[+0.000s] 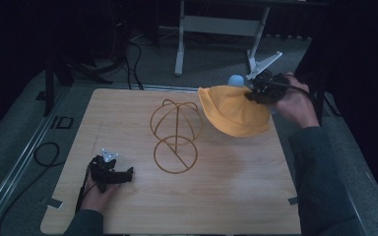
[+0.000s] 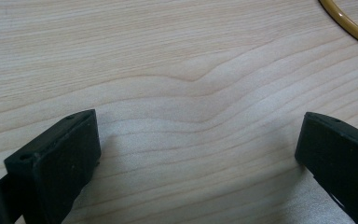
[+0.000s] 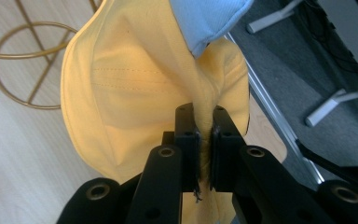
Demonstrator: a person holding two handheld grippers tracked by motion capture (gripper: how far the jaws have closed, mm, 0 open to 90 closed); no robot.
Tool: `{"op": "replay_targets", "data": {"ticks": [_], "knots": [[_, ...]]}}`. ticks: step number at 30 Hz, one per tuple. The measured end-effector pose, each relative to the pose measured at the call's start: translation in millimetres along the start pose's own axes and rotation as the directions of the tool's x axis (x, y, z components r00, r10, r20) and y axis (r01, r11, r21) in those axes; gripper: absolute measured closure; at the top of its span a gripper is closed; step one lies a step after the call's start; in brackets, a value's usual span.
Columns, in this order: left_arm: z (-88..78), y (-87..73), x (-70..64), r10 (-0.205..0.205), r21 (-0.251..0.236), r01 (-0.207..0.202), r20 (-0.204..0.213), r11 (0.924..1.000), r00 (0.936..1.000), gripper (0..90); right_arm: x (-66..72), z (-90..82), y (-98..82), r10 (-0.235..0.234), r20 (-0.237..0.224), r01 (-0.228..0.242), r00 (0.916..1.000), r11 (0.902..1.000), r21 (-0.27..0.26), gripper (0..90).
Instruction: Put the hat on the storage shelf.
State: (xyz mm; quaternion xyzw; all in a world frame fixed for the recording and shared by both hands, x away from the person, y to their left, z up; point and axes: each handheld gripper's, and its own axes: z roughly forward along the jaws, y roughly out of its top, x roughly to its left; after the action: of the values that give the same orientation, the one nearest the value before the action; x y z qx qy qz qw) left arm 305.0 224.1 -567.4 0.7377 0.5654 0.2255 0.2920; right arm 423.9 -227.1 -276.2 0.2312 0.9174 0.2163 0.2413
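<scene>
A yellow bucket hat (image 1: 232,110) with a pale blue lining (image 3: 205,18) hangs above the table's far right part. My right gripper (image 1: 254,91) is shut on a pinched fold of its fabric (image 3: 204,126). A gold wire hat stand (image 1: 175,135) with a domed top and a ring base stands in the middle of the wooden table (image 1: 226,196), left of the hat. My left gripper (image 1: 123,175) rests low on the table at the front left. Its jaws stand wide apart over bare wood (image 2: 196,140), with the stand's ring base (image 2: 349,25) at the edge of that view.
Beyond the table's far edge stands a grey metal frame (image 1: 216,27) on the carpet. Black cables (image 1: 47,152) lie on the floor at the left. A metal rail (image 3: 279,126) runs along the table's right side.
</scene>
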Motion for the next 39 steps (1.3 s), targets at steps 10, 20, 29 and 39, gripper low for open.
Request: {"op": "replay_targets", "data": {"ticks": [10,20,29,39], "knots": [[0.0,0.0,0.0,0.0,0.0,0.0,0.0,1.0,1.0,0.2,-1.3,-4.9,-2.7,-0.005,-0.014,0.004,0.9999,0.9998,-0.02,84.5],[-0.1,0.0,0.2,0.002,0.002,-0.002,0.0,1.0,1.0,0.2,-0.1,-13.1,-2.1,-0.011,-0.056,0.006,0.9984,0.9961,-0.088,84.5],[0.0,0.0,0.1,0.002,0.001,-0.002,-0.001,1.0,1.0,0.2,3.3,-19.5,3.1,-0.03,-0.085,0.019,0.9959,0.9918,-0.126,84.5],[0.0,0.0,0.2,0.004,0.0,-0.004,-0.001,1.0,1.0,0.2,7.1,-23.5,10.8,-0.052,-0.099,0.038,0.9937,0.989,-0.143,84.5]]}}
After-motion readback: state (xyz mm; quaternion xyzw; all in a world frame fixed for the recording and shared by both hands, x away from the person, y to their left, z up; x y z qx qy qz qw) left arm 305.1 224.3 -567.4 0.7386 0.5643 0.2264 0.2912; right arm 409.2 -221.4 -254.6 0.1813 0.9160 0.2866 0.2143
